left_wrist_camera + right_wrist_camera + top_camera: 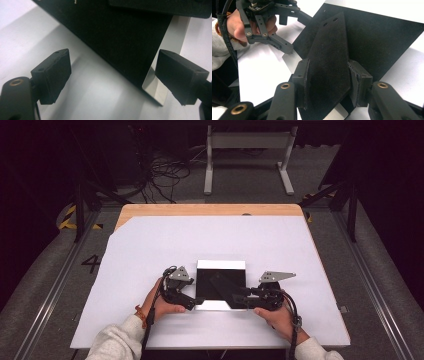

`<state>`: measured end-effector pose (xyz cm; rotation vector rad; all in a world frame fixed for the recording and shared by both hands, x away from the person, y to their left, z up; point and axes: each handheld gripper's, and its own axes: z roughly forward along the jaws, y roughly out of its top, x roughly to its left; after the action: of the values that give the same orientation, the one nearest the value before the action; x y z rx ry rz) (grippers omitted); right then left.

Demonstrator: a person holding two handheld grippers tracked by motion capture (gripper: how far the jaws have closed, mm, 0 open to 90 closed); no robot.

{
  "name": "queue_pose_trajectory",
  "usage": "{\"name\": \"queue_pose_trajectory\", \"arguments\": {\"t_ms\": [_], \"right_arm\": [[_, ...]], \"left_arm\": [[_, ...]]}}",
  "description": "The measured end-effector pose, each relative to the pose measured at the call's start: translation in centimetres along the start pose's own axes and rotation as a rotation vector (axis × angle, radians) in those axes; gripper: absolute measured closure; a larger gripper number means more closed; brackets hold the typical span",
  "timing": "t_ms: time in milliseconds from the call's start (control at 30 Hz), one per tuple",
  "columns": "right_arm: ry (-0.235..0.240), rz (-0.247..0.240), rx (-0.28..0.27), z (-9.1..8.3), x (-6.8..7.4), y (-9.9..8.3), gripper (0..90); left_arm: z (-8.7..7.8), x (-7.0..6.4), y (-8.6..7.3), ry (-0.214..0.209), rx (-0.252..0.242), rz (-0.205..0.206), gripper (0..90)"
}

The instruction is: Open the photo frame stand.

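The right gripper (328, 82) pinches a black tapered piece (329, 57) between its jaws — the piece lies over a black square panel (220, 280) on a white-edged box (221, 265). The left gripper (112, 75) stands spread at the box's near left corner, seemingly astride it — contact is unclear. All sits on a white sheet (150, 245) covering the wooden table (200, 210).

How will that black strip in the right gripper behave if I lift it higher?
The black strip looks thin and flat, so probably light. It stays straight past the right gripper, suggesting some stiffness, though its free end may droop. Its matte, suede-like face likely grips the pads well.
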<state>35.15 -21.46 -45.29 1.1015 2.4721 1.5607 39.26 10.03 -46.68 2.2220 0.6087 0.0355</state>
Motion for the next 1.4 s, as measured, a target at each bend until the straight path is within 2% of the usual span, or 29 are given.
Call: {"name": "queue_pose_trajectory", "arguments": {"t_ms": [200, 267, 367, 533, 633, 733, 967, 1067, 1233, 1333, 1400], "right_arm": [[0.002, -0.018, -0.011, -0.2, 0.2, 0.0, 59.9], [0.002, -0.019, -0.012, -0.2, 0.2, 0.0, 59.9], [0.003, -0.015, -0.012, -0.2, 0.2, 0.0, 59.9], [0.003, -0.018, -0.015, -0.3, 0.2, 0.0, 60.8], [0.003, -0.022, -0.017, -0.4, 0.3, 0.0, 61.6], [-0.003, -0.027, -0.019, -0.4, 0.5, 0.0, 62.3], [-0.010, -0.045, -0.027, -0.8, 0.7, 0.3, 67.3], [-0.017, -0.056, -0.026, -0.9, 0.8, 0.5, 69.4], [-0.024, -0.072, -0.025, -1.0, 1.0, 0.6, 69.8], [-0.019, -0.068, -0.026, -1.0, 1.0, 0.6, 69.5], [-0.019, -0.069, -0.027, -1.0, 1.0, 0.6, 69.5]], "left_arm": [[0.5, -0.1, 0.6, -0.041, 0.009, 0.010, 17.4], [0.5, -0.1, 0.7, -0.058, 0.005, 0.019, 21.6], [0.7, -0.2, 0.9, -0.062, 0.011, 0.019, 21.4], [0.2, 0.3, 0.9, -0.077, -0.008, -0.009, 29.3], [0.0, 0.3, 1.0, -0.069, -0.004, 0.000, 33.0], [-0.2, 0.2, 1.0, -0.062, -0.014, -0.007, 34.6], [-0.9, 0.3, 1.1, -0.047, -0.078, -0.010, 45.6], [-1.3, 0.3, 1.2, -0.030, -0.105, 0.008, 49.5], [-1.2, 0.3, 1.1, -0.023, -0.119, 0.021, 49.5], [-0.9, 0.2, 1.3, -0.020, -0.109, 0.034, 40.4], [-0.5, 0.2, 1.4, -0.022, -0.110, 0.037, 39.0]]}}
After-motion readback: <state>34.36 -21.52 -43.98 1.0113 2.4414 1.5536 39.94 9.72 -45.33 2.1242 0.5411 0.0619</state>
